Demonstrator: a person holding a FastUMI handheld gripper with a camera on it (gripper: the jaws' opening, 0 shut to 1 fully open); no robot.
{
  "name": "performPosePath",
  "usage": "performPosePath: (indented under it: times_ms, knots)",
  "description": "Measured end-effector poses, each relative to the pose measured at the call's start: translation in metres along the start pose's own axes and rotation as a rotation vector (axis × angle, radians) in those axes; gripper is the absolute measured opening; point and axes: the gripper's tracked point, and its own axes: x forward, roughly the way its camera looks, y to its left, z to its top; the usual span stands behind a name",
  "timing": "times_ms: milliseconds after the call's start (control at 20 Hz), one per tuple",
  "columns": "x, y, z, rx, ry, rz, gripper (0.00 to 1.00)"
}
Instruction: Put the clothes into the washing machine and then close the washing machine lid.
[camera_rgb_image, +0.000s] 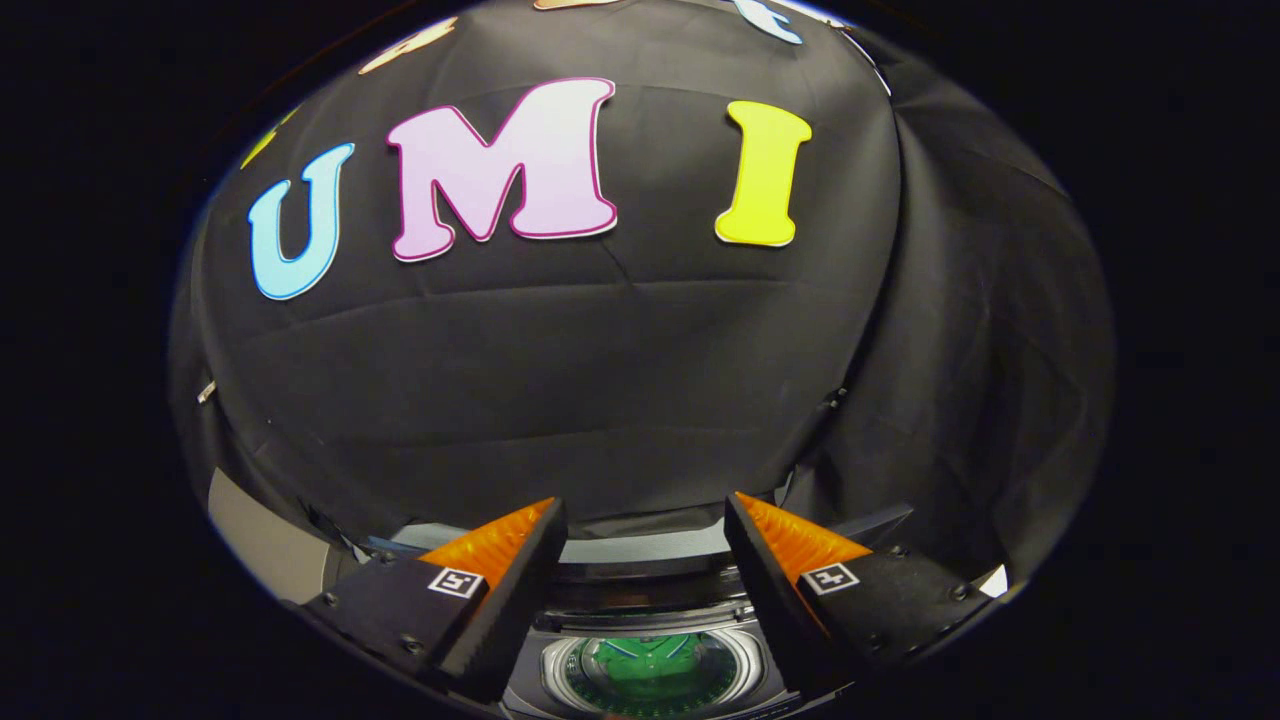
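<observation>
Hand-held gripper (645, 520) spread wide, holding nothing — washing machine (650, 660) drum below, partly hidden; green clothes (650, 662) inside.

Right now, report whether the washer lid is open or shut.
Open: the drum with green clothing inside shows between the open gripper fingers; the lid itself can't be made out.

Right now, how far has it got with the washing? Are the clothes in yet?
Something green lies in the washing machine's drum, likely the clothes, so loading looks done. The gripper hangs above the drum with its fingers apart and nothing between them. Beyond the fingers a grey edge at the back of the machine may be the raised lid; if so, closing it is what remains.
</observation>
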Motion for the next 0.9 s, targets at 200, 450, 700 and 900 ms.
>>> performPosePath:
  times_ms: [200,450,700,900]
  knots:
    - [0.015,-0.001,-0.007,-0.024,0.024,-0.01,0.99]
    - [0.019,0.002,-0.016,-0.037,0.04,0.009,0.99]
    - [0.015,0.0,-0.018,-0.011,0.023,0.027,1.0]
    - [0.005,0.0,-0.02,-0.014,-0.018,0.037,1.0]
